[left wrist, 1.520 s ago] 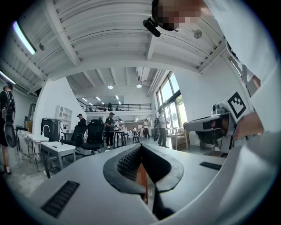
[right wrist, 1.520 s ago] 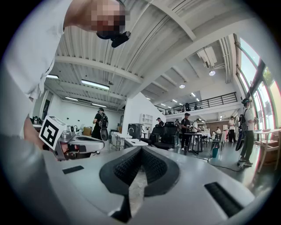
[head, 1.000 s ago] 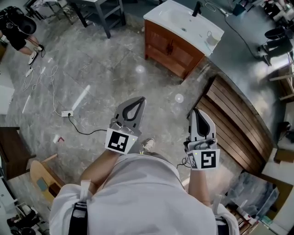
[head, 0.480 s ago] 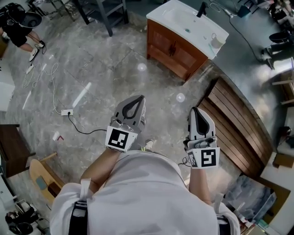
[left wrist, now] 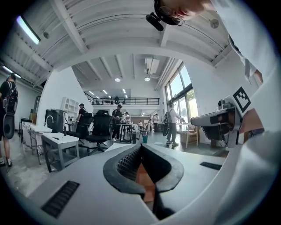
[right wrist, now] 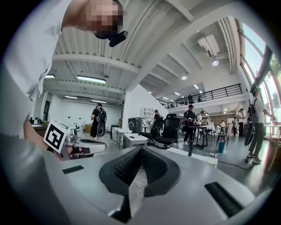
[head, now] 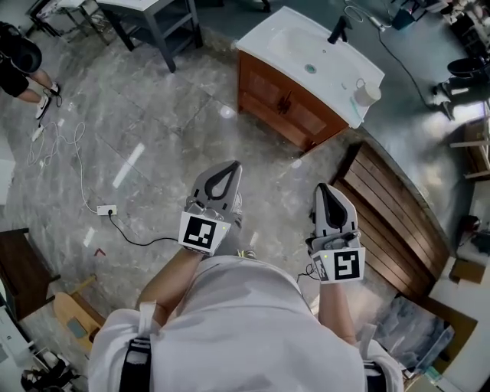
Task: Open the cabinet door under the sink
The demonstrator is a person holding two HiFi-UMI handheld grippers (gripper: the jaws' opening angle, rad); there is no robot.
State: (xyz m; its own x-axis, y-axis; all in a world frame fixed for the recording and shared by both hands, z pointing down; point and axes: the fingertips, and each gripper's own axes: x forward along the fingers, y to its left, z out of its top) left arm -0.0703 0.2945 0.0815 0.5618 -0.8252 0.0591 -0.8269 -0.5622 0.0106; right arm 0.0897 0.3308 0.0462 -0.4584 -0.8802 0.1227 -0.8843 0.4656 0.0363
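The sink unit, a white basin top (head: 291,42) on a brown wooden cabinet (head: 287,107) with two doors, stands on the floor ahead of me in the head view. Both grippers are held out level at waist height, well short of it. My left gripper (head: 230,167) is shut with nothing between its jaws; a strip of the brown cabinet (left wrist: 142,176) shows through the gap behind the left gripper's tips (left wrist: 141,147). My right gripper (head: 324,187) is also shut and empty, its tips (right wrist: 141,149) pressed together. Each gripper shows in the other's view.
A black faucet (head: 338,31) and a white cup (head: 367,93) sit on the basin top. A wooden slatted platform (head: 390,218) lies to the right. A power strip with its cable (head: 107,209) lies on the stone floor at the left. A grey table (head: 157,19) stands beyond.
The view has moved forward: the sink cabinet sits lower and closer in the head view, and the power strip has slid down-left. Both grippers keep the same shut pose.
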